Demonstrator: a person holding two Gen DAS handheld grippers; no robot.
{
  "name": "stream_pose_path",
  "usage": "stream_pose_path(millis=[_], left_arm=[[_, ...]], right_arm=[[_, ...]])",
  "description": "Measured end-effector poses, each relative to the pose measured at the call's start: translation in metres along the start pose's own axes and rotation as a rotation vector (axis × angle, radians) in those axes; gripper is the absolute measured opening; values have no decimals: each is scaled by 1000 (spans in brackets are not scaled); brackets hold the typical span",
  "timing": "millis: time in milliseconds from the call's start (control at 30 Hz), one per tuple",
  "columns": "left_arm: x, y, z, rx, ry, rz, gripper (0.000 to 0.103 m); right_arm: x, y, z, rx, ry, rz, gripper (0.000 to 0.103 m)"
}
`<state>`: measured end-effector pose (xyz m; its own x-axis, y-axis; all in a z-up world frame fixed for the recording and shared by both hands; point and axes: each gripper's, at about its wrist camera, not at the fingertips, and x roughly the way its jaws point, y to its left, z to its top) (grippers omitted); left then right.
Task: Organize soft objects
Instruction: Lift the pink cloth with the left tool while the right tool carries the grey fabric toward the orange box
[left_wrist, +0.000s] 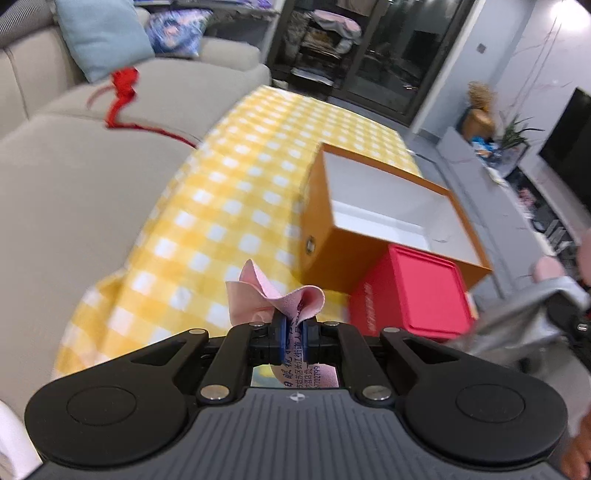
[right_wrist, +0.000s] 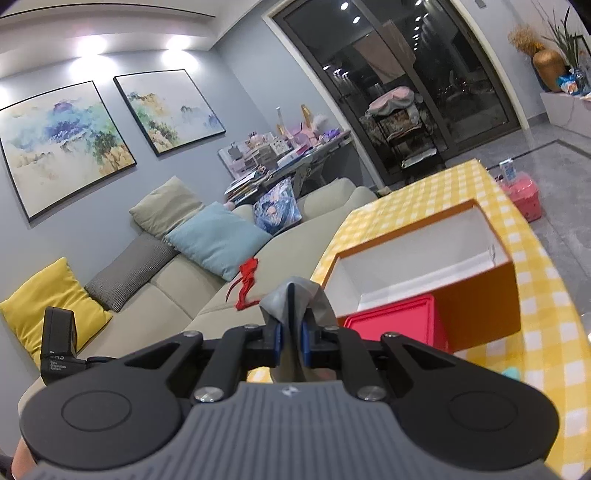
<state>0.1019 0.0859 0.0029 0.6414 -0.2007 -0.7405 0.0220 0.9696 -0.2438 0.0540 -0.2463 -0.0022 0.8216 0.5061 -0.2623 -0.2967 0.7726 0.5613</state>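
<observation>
Yellow-checked table (left_wrist: 236, 192) below, left gripper (left_wrist: 294, 330) clamps a pink cloth (left_wrist: 273, 295), right gripper (right_wrist: 291, 338) a grey cloth (right_wrist: 295, 299); next, probably the orange box (left_wrist: 384, 206) near its far edge.

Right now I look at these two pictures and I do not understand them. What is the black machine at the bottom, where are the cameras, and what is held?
There is no robot: a person holds one claw in each hand, with a camera on each looking forward. In the left view, the left claw is shut on a pink cloth. In the right view, the right claw is shut on a grey cloth. On the yellow checked table stand an open orange box, empty as far as visible, and a red box. A red ribbon lies on the sofa.
</observation>
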Motion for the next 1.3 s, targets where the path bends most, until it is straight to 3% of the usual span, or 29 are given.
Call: stream_pose_path(millis=[133,267,667,1067,1300], left_arm=[[4,4,12,-53,-10,45,8],[10,-2,23,-28,-36,100,8],[36,-14,64,-48,-96,108,8],[88,-63,97,74,-102,64,8],[121,-84,103,108,-90,-12,8]], right_arm=[[-4,-5,8,-8,-10,-29,10],[-5,-11,22,-15,-27,-55,10],[16,-44,76,-37,-103,-139,10],[77,-42,128,-136,-105,-130,8],[131,-33,125,-221,-39,-122,8]])
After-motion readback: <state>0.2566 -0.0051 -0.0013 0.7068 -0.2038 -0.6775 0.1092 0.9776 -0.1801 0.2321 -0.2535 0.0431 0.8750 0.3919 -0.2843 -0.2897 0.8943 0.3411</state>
